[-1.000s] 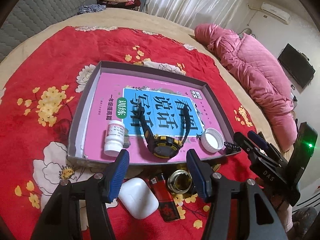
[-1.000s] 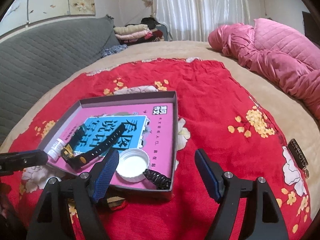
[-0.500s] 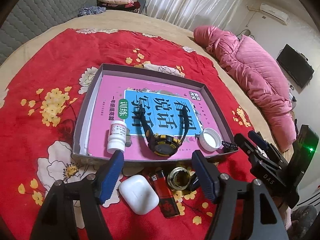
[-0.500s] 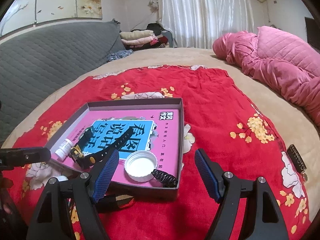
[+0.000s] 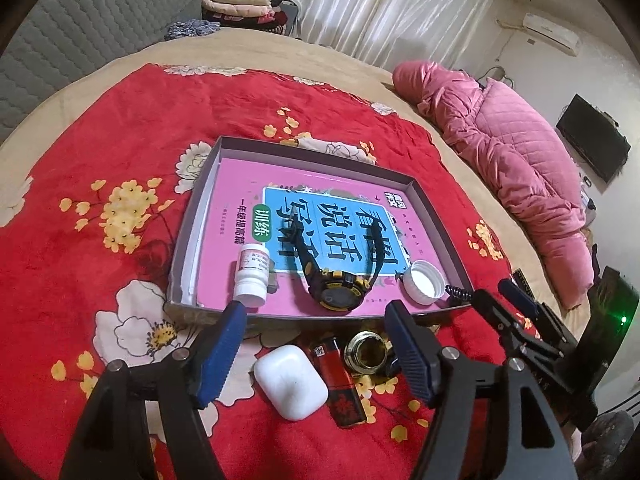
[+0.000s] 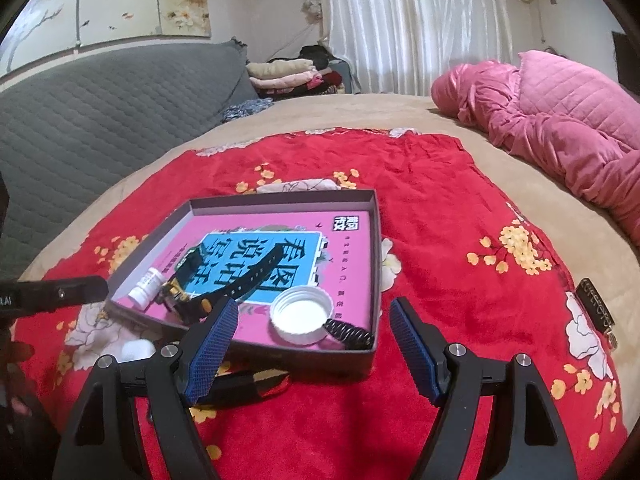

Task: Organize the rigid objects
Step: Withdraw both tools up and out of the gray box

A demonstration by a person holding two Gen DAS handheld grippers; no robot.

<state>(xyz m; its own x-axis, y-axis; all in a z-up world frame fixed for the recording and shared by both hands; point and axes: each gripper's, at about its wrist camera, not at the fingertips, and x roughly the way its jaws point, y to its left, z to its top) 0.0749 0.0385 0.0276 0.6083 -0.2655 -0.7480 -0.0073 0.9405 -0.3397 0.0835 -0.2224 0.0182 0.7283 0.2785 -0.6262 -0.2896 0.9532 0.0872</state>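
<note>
Red flowered blanket [image 5: 120, 128] covers the bed, and on it sits a shallow grey box [image 5: 192, 216] lined with a pink and blue booklet [image 5: 320, 208]. Inside the box lie a white pill bottle [image 5: 251, 270], a black and yellow watch [image 5: 338, 288], a white cap [image 5: 423, 282] turned open side up, and a black coiled piece [image 5: 458, 293] in the near corner, too small to identify. Just outside the box's near wall rest a white earbud case [image 5: 291, 380], a red lighter [image 5: 340, 380] and a small round jar [image 5: 367, 354]; the right finger of the left tongs [image 5: 316, 356] partly hides the jar. Those tongs are spread, empty, above these three things. The right tongs [image 6: 314, 350] are also spread and empty, near the box's corner; in their view the earbud case [image 6: 138, 350] is half hidden and a dark thing under the left finger is unreadable.
</note>
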